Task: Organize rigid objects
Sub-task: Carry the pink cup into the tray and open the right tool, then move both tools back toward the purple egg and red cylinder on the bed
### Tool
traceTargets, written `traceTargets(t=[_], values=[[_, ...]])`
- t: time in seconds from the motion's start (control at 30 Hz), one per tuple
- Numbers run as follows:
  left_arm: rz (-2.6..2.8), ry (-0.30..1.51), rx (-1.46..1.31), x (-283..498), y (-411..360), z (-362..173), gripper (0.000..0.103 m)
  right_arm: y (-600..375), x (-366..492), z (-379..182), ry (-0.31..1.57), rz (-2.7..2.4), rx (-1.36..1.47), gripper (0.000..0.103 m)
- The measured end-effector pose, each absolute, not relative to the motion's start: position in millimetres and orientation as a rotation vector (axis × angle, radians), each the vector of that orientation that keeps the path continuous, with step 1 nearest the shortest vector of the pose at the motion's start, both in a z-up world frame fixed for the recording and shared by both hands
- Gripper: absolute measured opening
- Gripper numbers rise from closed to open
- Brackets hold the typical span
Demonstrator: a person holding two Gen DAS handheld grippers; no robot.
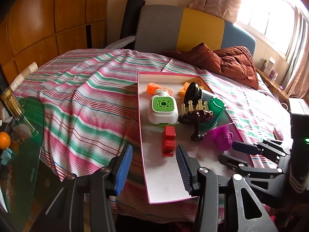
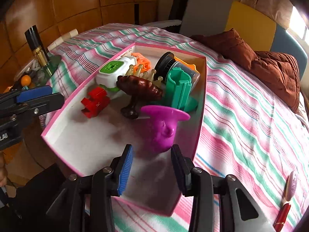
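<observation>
A pink-edged white box [image 1: 141,116] [image 2: 202,96] lies on the striped bed. It holds a red block [image 1: 169,143] [image 2: 94,102], a purple face cup [image 1: 222,139] [image 2: 162,127], a brown pedestal dish [image 1: 197,118] [image 2: 139,87], a white-and-green gadget [image 1: 163,108], a green piece [image 2: 179,89], a black jar [image 1: 195,92] and orange blocks [image 1: 152,87]. My left gripper [image 1: 153,150] [image 2: 54,94] is open astride the box's left wall, just short of the red block. My right gripper [image 2: 152,148] [image 1: 227,151] is open, the cup's base standing between its tips, unpressed.
A brown padded jacket [image 1: 231,63] lies at the bed's far right. A glass side table [image 1: 29,154] at the left carries a bottle [image 1: 11,104] and an orange [image 1: 3,140]. A red pen [image 2: 283,212] and a pink item [image 2: 291,187] lie on the sheet at right.
</observation>
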State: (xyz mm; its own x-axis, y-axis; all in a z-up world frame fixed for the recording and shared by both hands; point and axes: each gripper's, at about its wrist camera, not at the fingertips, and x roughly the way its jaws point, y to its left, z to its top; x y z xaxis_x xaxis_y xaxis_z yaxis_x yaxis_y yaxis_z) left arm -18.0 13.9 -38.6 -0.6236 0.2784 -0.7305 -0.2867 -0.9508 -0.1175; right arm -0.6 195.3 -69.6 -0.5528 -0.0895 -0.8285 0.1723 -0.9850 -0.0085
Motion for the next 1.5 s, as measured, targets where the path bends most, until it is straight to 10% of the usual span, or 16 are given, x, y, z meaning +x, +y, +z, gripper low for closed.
traceTargets(t=[0.97,1.23,1.5], values=[[2.545,0.166,-1.045,-2,53,-10,0.055,413,56,-14,-0.454,-3.149,1.395,0.040],[2.474,0.214,-0.983,3,85,6,0.057,518,120,-28,-1.350,-3.265,1.317,0.041],[2.305,0.217,-0.979,0,145,7,0.057,554,156,-41,-1.838,-3.142,1.209,0.041]])
